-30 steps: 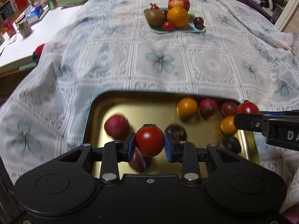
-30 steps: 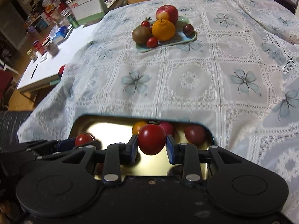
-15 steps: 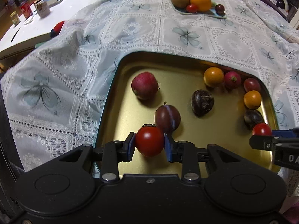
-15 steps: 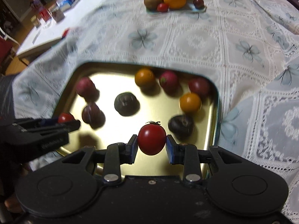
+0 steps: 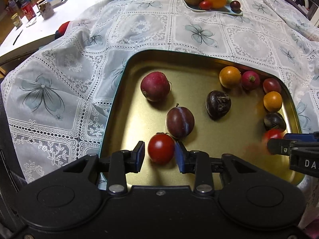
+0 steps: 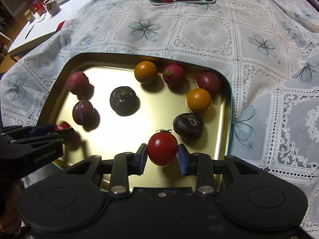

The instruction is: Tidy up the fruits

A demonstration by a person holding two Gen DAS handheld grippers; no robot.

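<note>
A gold metal tray (image 5: 199, 58) lies on the lace tablecloth and holds several small fruits. My left gripper (image 5: 159, 149) is low over the tray's near left part. Its jaws are opening: a red tomato (image 5: 161, 149) rests on the tray floor between them, beside a plum (image 5: 180, 122), with a gap at the left pad. My right gripper (image 6: 162, 152) hovers over the tray's near right part. Its pads still press a second red tomato (image 6: 162, 148) as the jaws start opening. A dark chestnut-like fruit (image 6: 188, 126) sits just beyond it.
Also in the tray are a red radish (image 5: 155, 86), a dark round fruit (image 5: 218, 104) and orange and red fruits along the right wall. A pale blue plate (image 5: 221, 11) of larger fruit stands at the far side. A cluttered white table (image 5: 30, 27) lies at the left.
Both grippers have come down close over the tray. The left jaws have parted and their tomato now sits on the tray floor. The right tomato is still between its pads.
</note>
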